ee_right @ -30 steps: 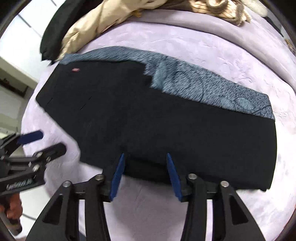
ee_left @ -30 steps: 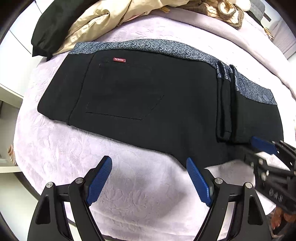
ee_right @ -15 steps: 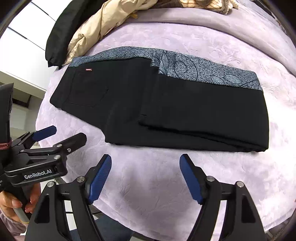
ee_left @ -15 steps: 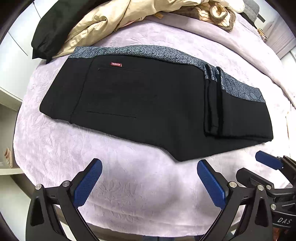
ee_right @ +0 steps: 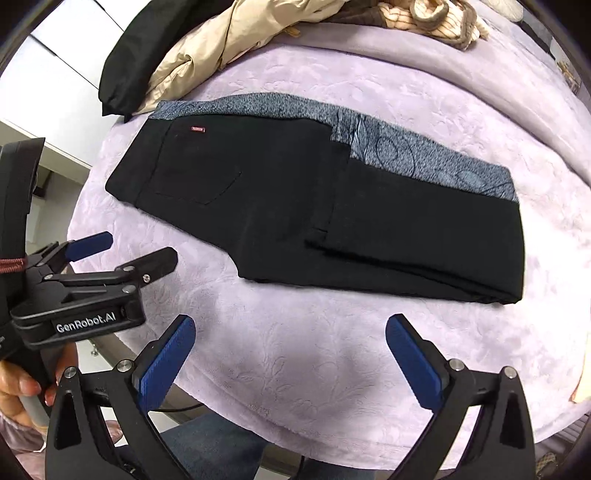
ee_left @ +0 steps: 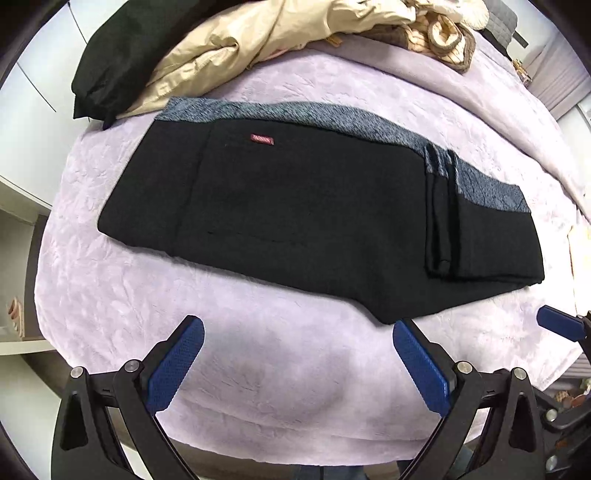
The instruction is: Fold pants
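Observation:
The black pants (ee_left: 314, 221) (ee_right: 332, 218) lie folded on the lilac bedspread (ee_left: 258, 369) (ee_right: 295, 350), with a grey patterned lining strip along their far edge and a small red label (ee_left: 262, 139) (ee_right: 197, 129) by a back pocket. Both leg ends are doubled over onto the right part of the pants. My left gripper (ee_left: 295, 354) hangs open above the bedspread, just short of the pants' near edge, with nothing between its fingers. My right gripper (ee_right: 290, 350) also hovers over bare bedspread near the pants; its jaws are opening and hold nothing.
A beige jacket (ee_left: 240, 48) (ee_right: 207, 51), a black garment (ee_left: 122, 55) and striped knitwear (ee_left: 439, 33) are piled at the bed's far side. The other gripper shows in each view: right one (ee_left: 561, 328), left one (ee_right: 88, 280) with a person's hand (ee_right: 18, 391).
The right gripper let go of the pants' near edge, opened wide and rose. The left gripper widened and rose too. Both views now show the pants from higher up.

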Demonstrator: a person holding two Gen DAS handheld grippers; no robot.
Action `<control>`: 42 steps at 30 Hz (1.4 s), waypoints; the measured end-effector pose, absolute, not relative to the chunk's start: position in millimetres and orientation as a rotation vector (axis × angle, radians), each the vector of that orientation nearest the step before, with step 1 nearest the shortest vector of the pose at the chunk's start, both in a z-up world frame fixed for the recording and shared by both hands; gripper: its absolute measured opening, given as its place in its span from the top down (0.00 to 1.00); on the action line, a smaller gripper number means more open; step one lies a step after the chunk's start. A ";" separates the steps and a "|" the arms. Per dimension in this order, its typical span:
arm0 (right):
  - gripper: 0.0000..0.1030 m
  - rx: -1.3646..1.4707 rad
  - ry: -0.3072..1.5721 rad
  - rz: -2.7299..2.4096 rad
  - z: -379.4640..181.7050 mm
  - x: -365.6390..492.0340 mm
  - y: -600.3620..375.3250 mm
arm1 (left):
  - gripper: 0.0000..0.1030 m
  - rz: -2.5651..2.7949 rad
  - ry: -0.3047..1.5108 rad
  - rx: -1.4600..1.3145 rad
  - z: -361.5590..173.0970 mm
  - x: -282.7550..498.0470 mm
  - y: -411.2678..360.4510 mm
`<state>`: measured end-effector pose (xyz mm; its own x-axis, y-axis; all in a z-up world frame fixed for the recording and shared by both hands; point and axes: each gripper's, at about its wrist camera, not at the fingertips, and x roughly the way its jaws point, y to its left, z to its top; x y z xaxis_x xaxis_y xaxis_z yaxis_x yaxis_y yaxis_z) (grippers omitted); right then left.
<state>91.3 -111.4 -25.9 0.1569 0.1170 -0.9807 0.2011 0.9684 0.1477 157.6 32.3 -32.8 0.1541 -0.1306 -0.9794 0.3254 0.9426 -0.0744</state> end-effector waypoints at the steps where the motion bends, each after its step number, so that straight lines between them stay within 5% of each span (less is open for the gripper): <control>1: 0.00 0.268 1.416 -0.066 -23.3 92.9 -111.7 | 0.00 -0.329 1.376 0.164 -31.2 159.9 34.8; 42: 0.00 0.325 1.412 -0.123 -4.3 103.8 -107.0 | 0.00 -0.228 1.374 0.037 -31.5 162.4 80.4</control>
